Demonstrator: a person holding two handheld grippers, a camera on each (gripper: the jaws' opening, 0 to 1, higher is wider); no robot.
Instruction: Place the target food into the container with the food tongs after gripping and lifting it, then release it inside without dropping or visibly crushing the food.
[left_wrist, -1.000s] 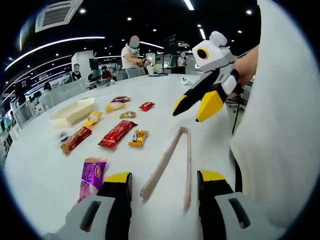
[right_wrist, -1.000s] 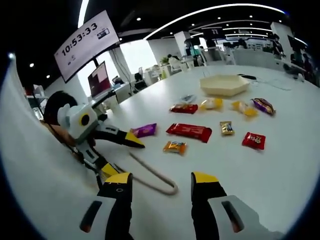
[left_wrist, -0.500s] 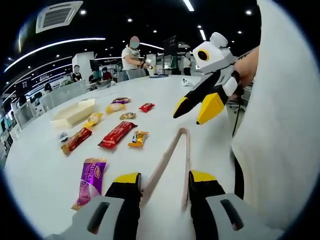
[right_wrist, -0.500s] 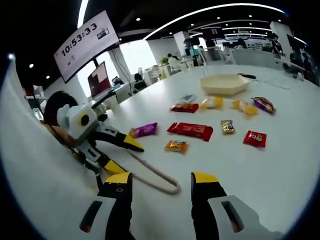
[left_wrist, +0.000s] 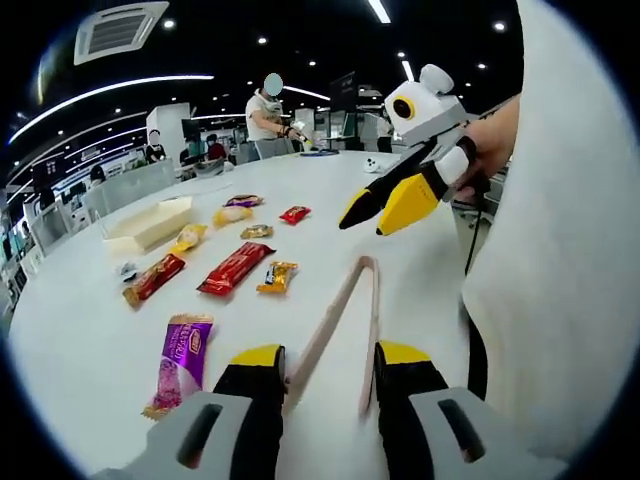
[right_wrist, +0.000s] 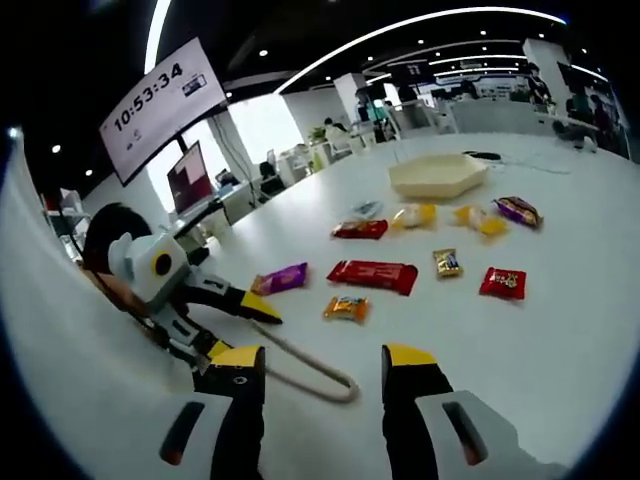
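Note:
Tan food tongs (left_wrist: 345, 305) lie flat on the white table (left_wrist: 90, 330), hinge end away from me. My left gripper (left_wrist: 330, 356) is shut on them, one jaw against each arm near the free ends. The right gripper view shows the left gripper (right_wrist: 250, 333) holding the tongs (right_wrist: 318, 377). My right gripper (right_wrist: 320, 356) is open and holds nothing; it hovers above the tongs' hinge (left_wrist: 364, 226). Several wrapped snacks are spread out: a purple packet (left_wrist: 183, 352), a long red bar (left_wrist: 235, 266), a small orange packet (left_wrist: 277, 274). A cream hexagonal container (left_wrist: 150, 222) sits beyond them.
A person's white sleeve (left_wrist: 560, 250) covers the right of the left gripper view. More snacks lie near the container (right_wrist: 437, 175): a small red packet (right_wrist: 502, 282) and yellow pieces (right_wrist: 478, 220). People stand at desks behind. A clock screen (right_wrist: 160, 98) hangs up left.
My left jaws have closed in from a wide gap onto the tongs' arms. The right gripper has lifted slightly and turned; its jaws stay open. The snacks have not moved.

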